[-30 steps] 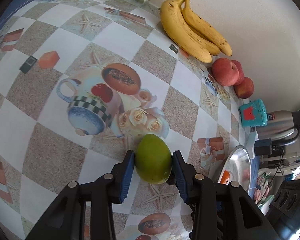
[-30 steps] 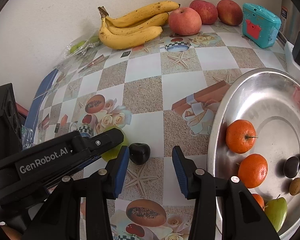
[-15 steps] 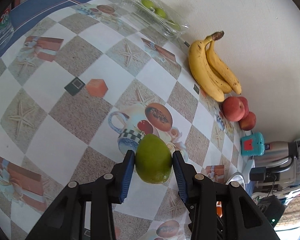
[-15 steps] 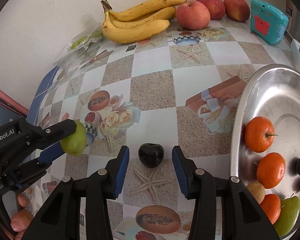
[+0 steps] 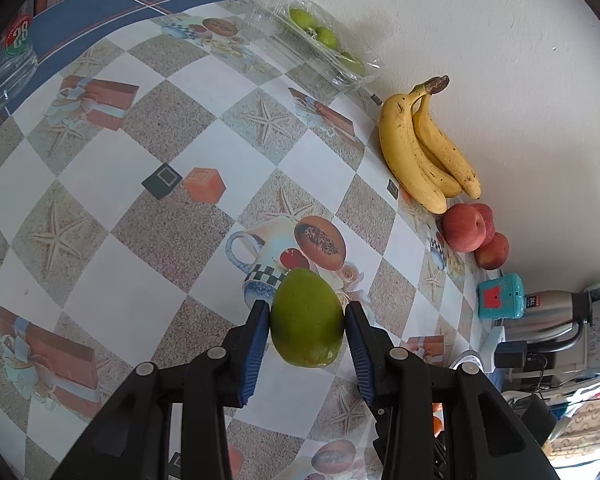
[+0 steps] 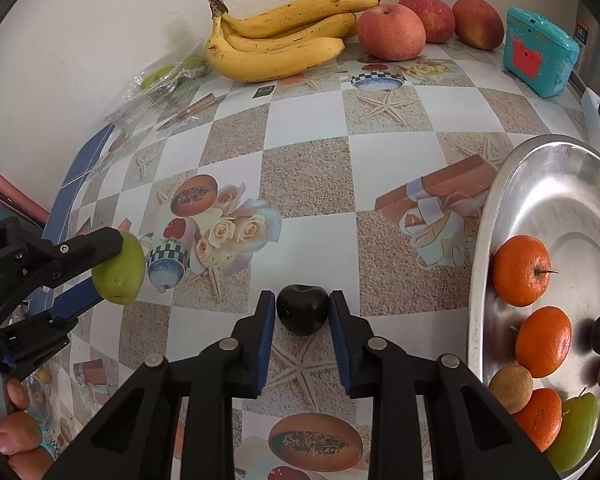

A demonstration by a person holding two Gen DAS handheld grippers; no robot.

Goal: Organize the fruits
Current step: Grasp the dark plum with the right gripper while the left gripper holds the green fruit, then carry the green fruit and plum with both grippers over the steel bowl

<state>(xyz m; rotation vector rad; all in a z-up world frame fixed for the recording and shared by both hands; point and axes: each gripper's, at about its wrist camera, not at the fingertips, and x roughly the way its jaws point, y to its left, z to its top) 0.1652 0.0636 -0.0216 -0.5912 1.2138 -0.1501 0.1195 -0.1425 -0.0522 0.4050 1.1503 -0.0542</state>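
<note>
Left gripper (image 5: 306,320): it is clamping an egg-shaped, matte green mango (image 5: 307,316) between its blue ribbed pads, clear above the tablecloth.
Right gripper (image 6: 302,312): its narrow jaws are pressing both sides of a small, glossy, dark plum (image 6: 302,309) that is sitting on the cloth straight ahead of the fingertips.
Step in hand: the right side is probably securing the plum before lifting it.
Doing it well: the plum is round and slick, so squeezing across its widest part and rising straight up is likely the safest way.
Destination: a shiny round metal tray (image 6: 500,208) is lying just to the right of the right gripper, holding oranges and other small fruit.
Surface: a smooth checkered printed tablecloth (image 6: 312,168) is offering little friction.
Beyond the fingertips: yellow speckled bananas (image 6: 284,44) and red apples (image 6: 392,32) are resting against the wall.
</note>
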